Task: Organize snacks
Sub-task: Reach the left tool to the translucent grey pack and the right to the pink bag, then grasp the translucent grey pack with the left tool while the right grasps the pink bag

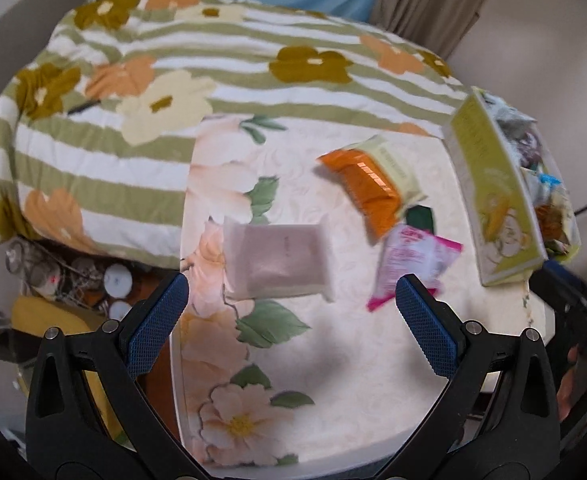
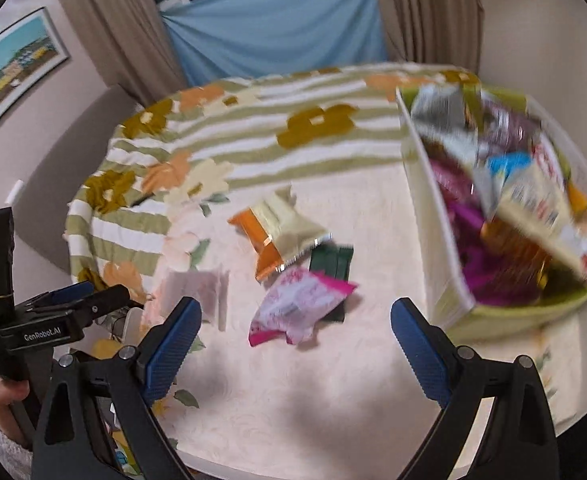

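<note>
Hovering over the counter [image 1: 353, 360], I hold my left tool [image 1: 291, 294] and right tool [image 2: 295, 320] wide apart, both empty. Loose snacks lie ahead: a pale packet [image 1: 279, 260], an orange packet [image 1: 369, 188], a pink packet [image 2: 301, 306]. The snack box [image 2: 433, 216], full of packets, stands at the right.
</note>
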`<state>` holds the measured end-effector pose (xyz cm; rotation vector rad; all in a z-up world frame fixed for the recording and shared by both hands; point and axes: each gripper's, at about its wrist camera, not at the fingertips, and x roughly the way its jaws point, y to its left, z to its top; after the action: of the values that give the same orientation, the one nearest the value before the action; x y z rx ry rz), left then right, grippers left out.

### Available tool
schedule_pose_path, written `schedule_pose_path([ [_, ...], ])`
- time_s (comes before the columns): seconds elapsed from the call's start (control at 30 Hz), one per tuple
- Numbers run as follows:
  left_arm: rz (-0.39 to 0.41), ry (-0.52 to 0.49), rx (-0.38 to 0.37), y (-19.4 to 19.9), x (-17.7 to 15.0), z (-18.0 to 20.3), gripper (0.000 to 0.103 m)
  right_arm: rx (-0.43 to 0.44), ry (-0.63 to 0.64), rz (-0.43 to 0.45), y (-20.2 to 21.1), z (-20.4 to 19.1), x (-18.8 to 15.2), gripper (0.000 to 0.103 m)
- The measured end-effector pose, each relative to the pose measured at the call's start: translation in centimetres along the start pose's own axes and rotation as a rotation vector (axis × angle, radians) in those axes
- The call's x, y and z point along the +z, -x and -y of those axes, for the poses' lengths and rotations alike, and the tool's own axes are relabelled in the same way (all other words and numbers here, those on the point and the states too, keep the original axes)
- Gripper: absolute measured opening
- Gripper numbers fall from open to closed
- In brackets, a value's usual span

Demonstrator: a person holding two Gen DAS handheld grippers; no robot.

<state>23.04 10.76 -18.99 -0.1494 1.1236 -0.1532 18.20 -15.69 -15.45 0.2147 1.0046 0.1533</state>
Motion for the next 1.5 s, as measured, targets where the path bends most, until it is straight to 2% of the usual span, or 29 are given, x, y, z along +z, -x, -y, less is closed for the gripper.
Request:
schedule_pose_path([
  [0.2, -0.082, 0.017, -0.022, -5.5, -0.1, -1.0, 0.102, -0.033, -0.07, -0.069, -4.1, -0.3, -1.8, 0.095],
  [0.33, -0.115, 0.034, -0.039, -8.2, 0.4, -0.5, 0.102, -0.048, -0.074, -0.113, -6.1, -0.3, -2.4, 0.095],
  [0.43, -0.141, 0.042, -0.022, -10.1, 0.5, 0.4, 0.102, -0.043, -0.071, -0.134, -7.4, 0.0, -2.4, 0.095],
  [0.5, -0.141, 0.035, 0.015, -11.0, 0.5, 1.2, 0.102, -0.026, -0.09, -0.15, -8.3, 0.5, -2.5, 0.095],
  [0.67, -0.155, -0.014, 0.166, -13.0, 0.8, 2.8, 0.102, 0.009, -0.11, -0.16, -9.1, 1.1, -2.3, 0.095],
  [0.77, -0.166, -0.024, 0.219, -13.6, 0.9, 2.9, 0.102, 0.026, -0.113, -0.168, -9.5, 1.4, -2.1, 0.095],
  [1.03, -0.172, -0.008, 0.241, -13.8, 0.8, 2.6, 0.102, 0.036, -0.097, -0.218, -11.6, 1.4, -1.4, 0.094],
  [1.2, -0.171, 0.033, 0.22, -13.8, 1.1, 1.7, 0.102, 0.041, -0.086, -0.245, -12.4, 1.2, -1.2, 0.094],
  [1.5, -0.162, 0.059, 0.189, -13.2, 0.9, 0.5, 0.087, 0.047, -0.076, -0.265, -13.3, 1.5, -0.8, 0.089],
])
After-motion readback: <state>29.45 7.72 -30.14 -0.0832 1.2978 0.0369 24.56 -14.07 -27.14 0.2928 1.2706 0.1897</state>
